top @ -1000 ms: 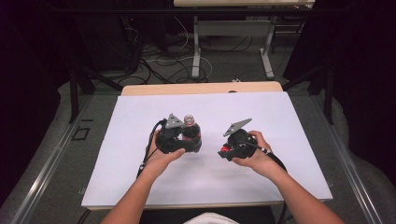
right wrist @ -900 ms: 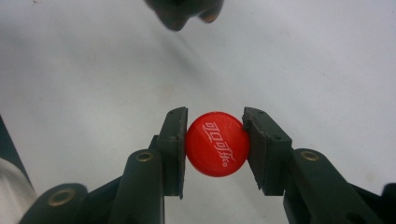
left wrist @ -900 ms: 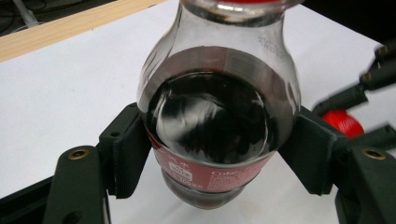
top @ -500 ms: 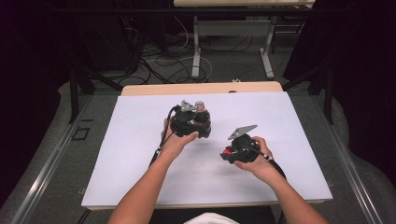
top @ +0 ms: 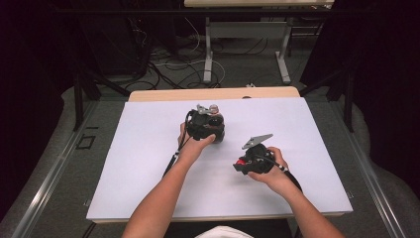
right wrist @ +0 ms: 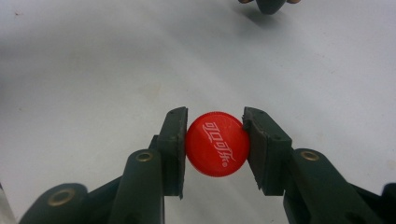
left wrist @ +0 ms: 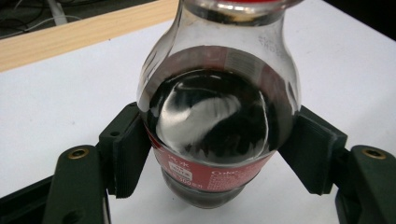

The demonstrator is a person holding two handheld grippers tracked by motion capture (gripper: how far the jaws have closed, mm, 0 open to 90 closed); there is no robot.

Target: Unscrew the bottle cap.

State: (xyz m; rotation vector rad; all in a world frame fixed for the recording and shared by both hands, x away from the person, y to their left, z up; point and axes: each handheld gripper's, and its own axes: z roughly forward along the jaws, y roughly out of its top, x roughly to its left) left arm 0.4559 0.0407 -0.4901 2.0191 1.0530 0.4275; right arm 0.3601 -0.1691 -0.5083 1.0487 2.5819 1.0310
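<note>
Currently the left tongs (left wrist: pixel 219 154) are clamping a small cola bottle (left wrist: pixel 217 116) by its body, pads pressing both sides; the bottle is sitting near the middle of the white table (top: pixel 148 148), toward its far edge. The right tongs (right wrist: pixel 215 149) are gripping the red cap (right wrist: pixel 217 143) edge to edge, low over the table, apart from the bottle.

Both forearms enter from the bottom edge. The left gripper (top: pixel 210 121) sits at frame centre, jaws clamped; the right gripper (top: pixel 243 163), lower right of centre, likewise clamped.
</note>
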